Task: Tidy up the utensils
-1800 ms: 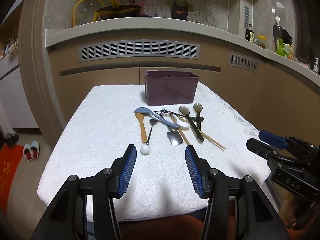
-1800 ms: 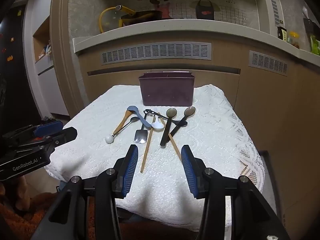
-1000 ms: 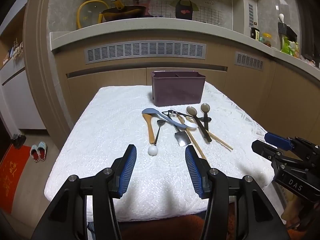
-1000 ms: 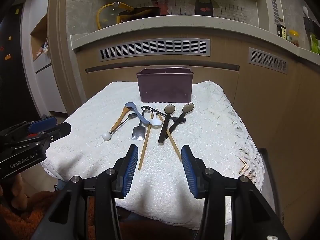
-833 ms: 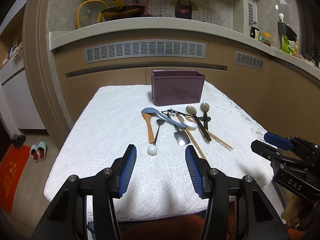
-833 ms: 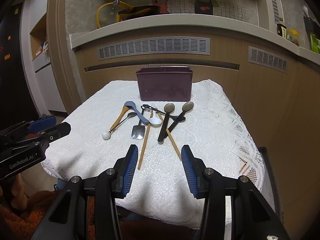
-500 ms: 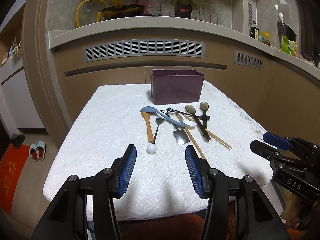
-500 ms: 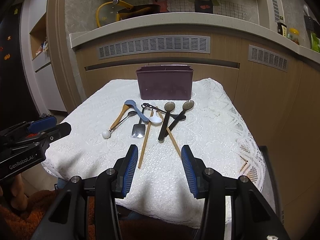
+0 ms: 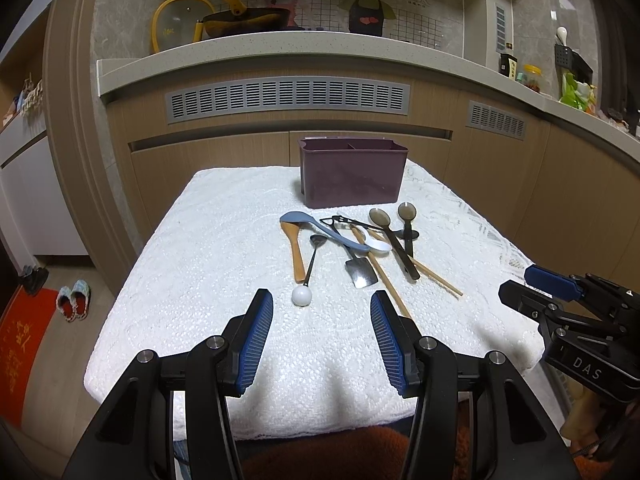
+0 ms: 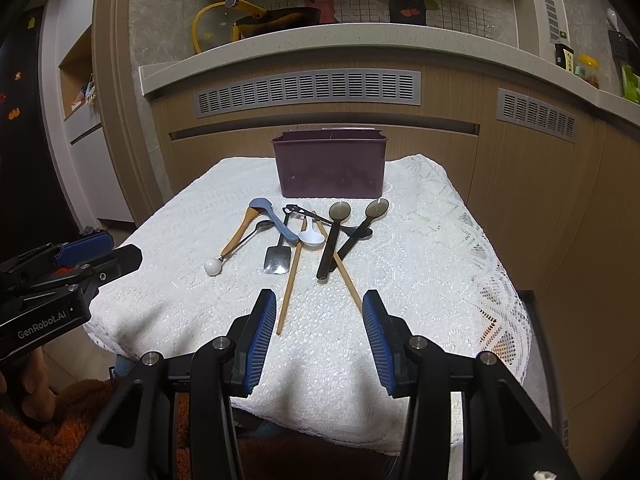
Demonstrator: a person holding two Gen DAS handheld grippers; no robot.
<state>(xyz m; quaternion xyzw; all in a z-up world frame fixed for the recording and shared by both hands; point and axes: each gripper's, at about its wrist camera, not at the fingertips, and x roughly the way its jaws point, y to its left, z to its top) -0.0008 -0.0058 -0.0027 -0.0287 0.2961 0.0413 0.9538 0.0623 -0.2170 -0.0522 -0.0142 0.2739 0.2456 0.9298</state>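
Note:
A dark purple utensil holder (image 9: 352, 174) (image 10: 330, 164) stands at the far side of the white-clothed table (image 9: 208, 264) (image 10: 420, 272). In front of it lies a heap of utensils: a wooden spatula (image 9: 295, 250), a blue-grey spoon (image 9: 320, 228), a ball-ended spoon (image 9: 306, 276), a small metal spatula (image 9: 362, 272), a white spoon (image 10: 311, 236), two dark spoons (image 10: 334, 236) and wooden chopsticks (image 10: 290, 280). My left gripper (image 9: 321, 308) hovers open near the front edge, short of the ball end. My right gripper (image 10: 319, 304) is open too, above the chopstick ends.
Wooden cabinets with grey vents and a stone counter (image 9: 280, 48) stand behind the table. A pan and a yellow-rimmed lid (image 9: 180, 20) sit on the counter. Slippers (image 9: 72, 298) and a red mat (image 9: 24, 356) lie on the floor at left. Orange fabric (image 10: 60, 432) shows below.
Both cameras have shifted slightly, so the table sits a little differently in view. The utensils lie as before and both grippers have stayed open.

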